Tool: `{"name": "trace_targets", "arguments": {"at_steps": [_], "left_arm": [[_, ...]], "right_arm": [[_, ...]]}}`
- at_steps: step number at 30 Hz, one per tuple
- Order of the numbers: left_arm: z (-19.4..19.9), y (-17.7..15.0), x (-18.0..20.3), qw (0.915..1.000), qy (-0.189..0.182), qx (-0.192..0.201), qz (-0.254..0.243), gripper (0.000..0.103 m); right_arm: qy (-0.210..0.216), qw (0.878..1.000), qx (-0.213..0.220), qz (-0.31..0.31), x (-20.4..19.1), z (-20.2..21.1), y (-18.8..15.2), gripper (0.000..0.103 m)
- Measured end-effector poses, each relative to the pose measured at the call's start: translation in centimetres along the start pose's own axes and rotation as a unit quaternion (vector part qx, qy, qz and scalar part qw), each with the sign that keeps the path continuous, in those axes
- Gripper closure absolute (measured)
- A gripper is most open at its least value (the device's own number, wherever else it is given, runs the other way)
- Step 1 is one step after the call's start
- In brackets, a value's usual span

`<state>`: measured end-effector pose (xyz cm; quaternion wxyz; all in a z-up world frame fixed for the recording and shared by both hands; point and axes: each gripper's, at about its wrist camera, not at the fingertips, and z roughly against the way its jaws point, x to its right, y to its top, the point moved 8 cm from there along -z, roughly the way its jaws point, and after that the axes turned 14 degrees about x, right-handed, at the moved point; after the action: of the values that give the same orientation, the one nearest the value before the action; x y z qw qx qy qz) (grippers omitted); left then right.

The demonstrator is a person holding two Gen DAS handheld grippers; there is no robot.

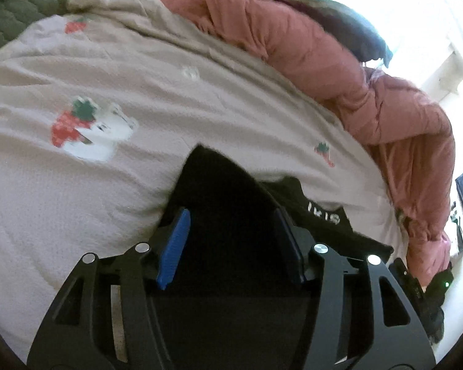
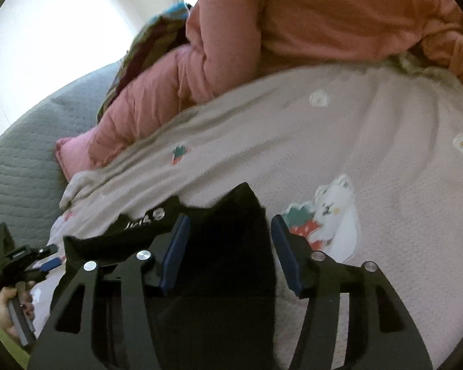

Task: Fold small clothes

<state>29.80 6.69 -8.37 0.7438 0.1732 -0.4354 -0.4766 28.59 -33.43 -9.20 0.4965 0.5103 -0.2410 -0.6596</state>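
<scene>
The black garment lies flat on the bed's printed blanket, long axis running between the left tool and right tool, a corner between each one's released, parted jaws at lower frame centre.

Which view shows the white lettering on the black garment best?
Right wrist: the lettering lies unobstructed on the black garment, though blurred. Left wrist catches only a fragment near the frame's lower right.

White lettering on the black garment is too blurred to read.
</scene>
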Motion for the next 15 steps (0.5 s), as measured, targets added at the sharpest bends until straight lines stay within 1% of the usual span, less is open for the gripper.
{"name": "trace_targets", "arguments": {"at_steps": [3, 5, 7, 8, 9, 10, 11, 13, 15], "left_arm": [[1.2, 0.0, -0.4, 0.9999, 0.002, 0.016, -0.007, 0.056], [1.7, -0.5, -0.3, 0.9994, 0.008, 0.019, -0.026, 0.056], [1.7, -1.2, -0.2, 0.9989, 0.012, 0.015, -0.042, 0.054], [1.5, -1.7, -0.2, 0.9985, 0.016, 0.012, -0.05, 0.054], [1.4, -2.2, -0.3, 0.9978, 0.023, 0.009, -0.061, 0.053], [1.3, -2.6, -0.4, 0.9971, 0.028, 0.006, -0.07, 0.052], [1.1, -3.0, -0.6, 0.996, 0.036, 0.003, -0.082, 0.052], [0.9, -3.3, -1.1, 0.995, 0.045, 0.001, -0.089, 0.052], [0.7, -3.2, -1.7, 0.995, 0.052, 0.0, -0.085, 0.052]], "right_arm": [[-0.01, 0.999, 0.024, 0.022, 0.0, 0.8, 0.6, 0.049], [-0.014, 0.997, 0.038, 0.06, -0.7, 1.6, 0.8, 0.049], [-0.008, 0.994, 0.039, 0.099, -2.0, 2.2, 0.7, 0.047], [-0.007, 0.992, 0.037, 0.118, -2.5, 2.4, 0.6, 0.044], [-0.009, 0.99, 0.035, 0.135, -3.1, 2.4, 0.4, 0.038], [-0.015, 0.987, 0.029, 0.157, -3.7, 2.4, 0.3, 0.036], [-0.021, 0.984, 0.018, 0.176, -4.2, 2.3, 0.2, 0.036], [-0.024, 0.978, -0.005, 0.209, -4.9, 1.6, 0.1, 0.036], [-0.048, 0.968, -0.028, 0.243, -4.7, 0.5, 0.9, 0.036]]}}
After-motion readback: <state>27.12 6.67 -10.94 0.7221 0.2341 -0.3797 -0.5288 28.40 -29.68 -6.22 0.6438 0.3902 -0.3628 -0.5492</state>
